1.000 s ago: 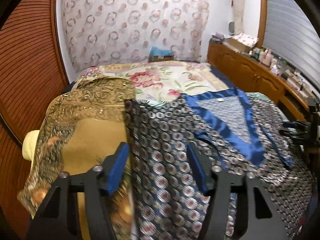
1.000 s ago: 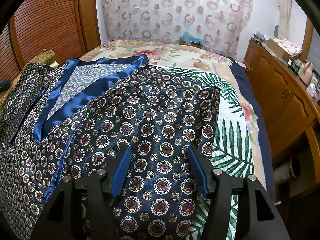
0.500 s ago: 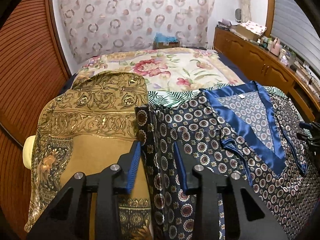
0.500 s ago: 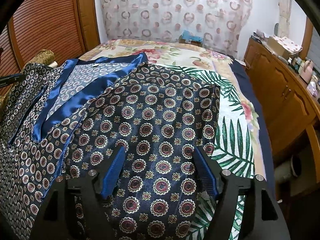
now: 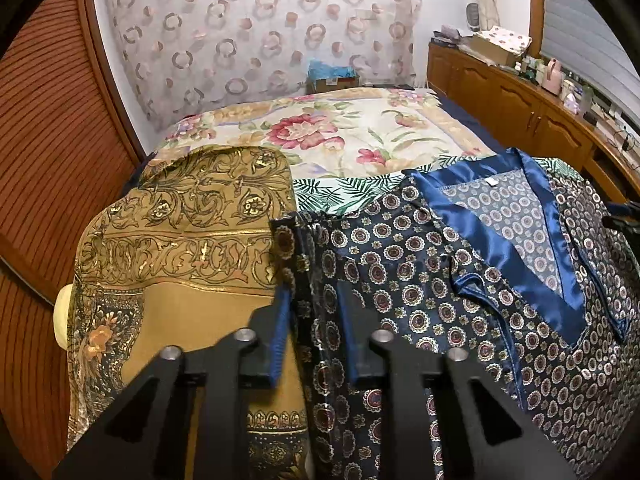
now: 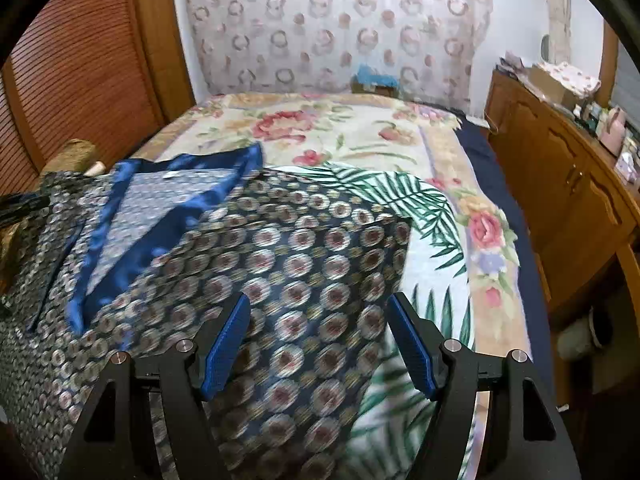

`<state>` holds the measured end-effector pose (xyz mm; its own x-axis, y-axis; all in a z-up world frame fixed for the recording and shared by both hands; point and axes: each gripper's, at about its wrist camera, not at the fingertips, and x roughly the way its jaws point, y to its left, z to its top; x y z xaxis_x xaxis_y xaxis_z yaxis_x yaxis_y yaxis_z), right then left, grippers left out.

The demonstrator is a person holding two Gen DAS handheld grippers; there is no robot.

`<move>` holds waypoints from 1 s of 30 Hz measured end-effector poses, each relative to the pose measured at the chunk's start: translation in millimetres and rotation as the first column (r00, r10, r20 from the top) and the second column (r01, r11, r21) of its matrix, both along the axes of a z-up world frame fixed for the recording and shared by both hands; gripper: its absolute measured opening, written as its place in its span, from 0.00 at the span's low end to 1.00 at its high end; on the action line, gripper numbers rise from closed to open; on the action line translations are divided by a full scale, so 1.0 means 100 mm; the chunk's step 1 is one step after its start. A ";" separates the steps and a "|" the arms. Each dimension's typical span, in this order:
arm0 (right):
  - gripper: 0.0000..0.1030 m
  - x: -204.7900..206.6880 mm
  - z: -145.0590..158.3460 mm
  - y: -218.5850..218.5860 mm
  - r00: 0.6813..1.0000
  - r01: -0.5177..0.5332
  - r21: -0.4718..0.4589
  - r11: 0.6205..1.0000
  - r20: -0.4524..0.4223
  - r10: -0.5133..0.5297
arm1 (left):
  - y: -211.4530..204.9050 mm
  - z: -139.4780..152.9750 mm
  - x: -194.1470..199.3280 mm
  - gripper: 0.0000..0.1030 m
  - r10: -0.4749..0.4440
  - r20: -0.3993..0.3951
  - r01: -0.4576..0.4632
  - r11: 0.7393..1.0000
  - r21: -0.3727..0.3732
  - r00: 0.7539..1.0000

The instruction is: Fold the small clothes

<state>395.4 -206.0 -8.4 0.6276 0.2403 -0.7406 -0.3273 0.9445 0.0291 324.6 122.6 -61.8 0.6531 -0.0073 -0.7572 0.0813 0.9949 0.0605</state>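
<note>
A navy satin top (image 5: 420, 280) with a medallion print and a blue V-neck trim lies spread flat on the bed. My left gripper (image 5: 313, 296) sits at the top's left edge. Its jaws are closing, and the fabric edge stands bunched in a ridge between the pads. In the right wrist view the same top (image 6: 300, 248) is blurred by motion. My right gripper (image 6: 319, 300) hovers open over the top's right sleeve, with nothing pinched. The other gripper's tip shows at each frame's edge.
A gold patterned cloth (image 5: 180, 240) lies beside the top on the left, over a cream pillow (image 5: 64, 312). The floral bedspread (image 5: 340, 136) stretches beyond. Wooden cabinets (image 6: 560, 168) line the right side, and a slatted wooden door (image 5: 48, 120) stands on the left.
The left gripper's jaws narrowed from wide apart to close around the top's left edge, which rose into a ridge. The right gripper opened a little wider and shifted along the sleeve.
</note>
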 end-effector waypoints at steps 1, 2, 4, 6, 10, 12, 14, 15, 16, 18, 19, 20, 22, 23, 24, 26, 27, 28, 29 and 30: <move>0.71 0.07 -0.04 -0.02 1.000 0.006 0.002 1.000 -0.016 -0.006 | 0.01 0.00 -0.01 0.10 0.001 0.004 -0.001 1.000 -0.007 1.000; 0.71 0.13 -0.06 -0.04 1.000 0.020 0.002 1.000 -0.023 -0.020 | 0.03 0.01 -0.02 0.08 0.004 0.009 -0.004 1.000 -0.016 1.000; 0.66 0.23 -0.09 -0.09 0.999 0.039 -0.002 0.999 -0.019 -0.039 | 0.03 0.06 -0.07 0.06 -0.005 0.037 0.006 1.000 -0.025 0.999; 0.57 0.29 -0.08 -0.10 0.999 0.042 -0.002 0.999 -0.011 -0.042 | 0.01 0.13 -0.14 0.04 -0.013 0.065 0.015 0.999 -0.034 0.998; 0.03 0.25 -0.05 0.07 0.998 -0.059 -0.007 0.998 -0.019 0.059 | -0.07 0.36 -0.36 0.03 -0.047 0.136 0.058 0.996 -0.074 0.990; 0.03 0.16 0.01 0.12 0.997 -0.074 -0.006 0.997 0.003 0.074 | -0.13 0.46 -0.47 0.03 -0.070 0.159 0.084 0.993 -0.084 0.985; 0.03 0.03 0.10 0.16 0.996 -0.078 0.007 0.997 0.048 0.078 | -0.22 0.54 -0.59 0.02 -0.102 0.174 0.118 0.990 -0.081 0.979; 0.03 -0.04 0.16 0.17 0.995 -0.078 0.006 0.997 0.067 0.078 | -0.26 0.57 -0.65 0.02 -0.117 0.181 0.131 0.989 -0.068 0.977; 0.03 -0.13 0.20 0.18 0.993 -0.074 -0.007 0.997 0.087 0.075 | -0.28 0.59 -0.66 0.02 -0.125 0.181 0.139 0.988 -0.062 0.975; 0.03 -0.23 0.29 0.23 0.991 -0.075 -0.025 0.997 0.113 0.077 | -0.27 0.60 -0.67 0.02 -0.128 0.177 0.140 0.989 -0.055 0.976; 0.03 -0.29 0.33 0.23 0.989 -0.073 -0.032 0.997 0.123 0.077 | -0.26 0.62 -0.67 0.02 -0.126 0.179 0.138 0.989 -0.055 0.976; 0.03 -0.35 0.36 0.23 0.988 -0.074 -0.036 0.997 0.133 0.078 | -0.24 0.64 -0.69 0.02 -0.126 0.184 0.140 0.988 -0.064 0.975; 0.03 -0.47 0.42 0.25 0.983 -0.071 -0.046 0.996 0.167 0.078 | -0.24 0.70 -0.75 0.02 -0.126 0.202 0.144 0.987 -0.073 0.971; 0.03 -0.55 0.45 0.25 0.980 -0.072 -0.044 0.996 0.181 0.079 | -0.23 0.73 -0.81 0.02 -0.128 0.213 0.148 0.986 -0.081 0.969; 0.03 -0.60 0.46 0.26 0.978 -0.072 -0.040 0.997 0.193 0.078 | -0.23 0.77 -0.87 0.02 -0.131 0.224 0.154 0.984 -0.091 0.966; 0.03 -0.75 0.52 0.27 0.971 -0.068 -0.030 0.997 0.228 0.073 | -0.27 0.84 -1.05 0.02 -0.145 0.245 0.174 0.980 -0.100 0.959; 0.03 -0.83 0.54 0.26 0.968 -0.070 -0.018 0.997 0.241 0.072 | -0.28 0.88 -1.14 0.02 -0.149 0.258 0.181 0.978 -0.103 0.955; 0.03 -0.94 0.55 0.25 0.964 -0.072 -0.007 0.997 0.256 0.072 | -0.29 0.93 -1.30 0.02 -0.158 0.274 0.194 0.975 -0.108 0.949; 0.03 -1.06 0.58 0.25 0.960 -0.079 0.003 0.997 0.268 0.075 | -0.29 0.95 -1.40 0.02 -0.162 0.286 0.200 0.974 -0.108 0.944; 0.03 -1.20 0.61 0.22 0.956 -0.089 0.012 0.996 0.282 0.082 | -0.27 0.98 -1.54 0.02 -0.164 0.299 0.205 0.972 -0.111 0.940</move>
<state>275.2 -183.5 52.1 0.7858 0.3177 -0.5306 -0.4049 0.9128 -0.0531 171.0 95.1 36.5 0.8191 -0.2395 -0.5212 0.2636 0.9642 -0.0289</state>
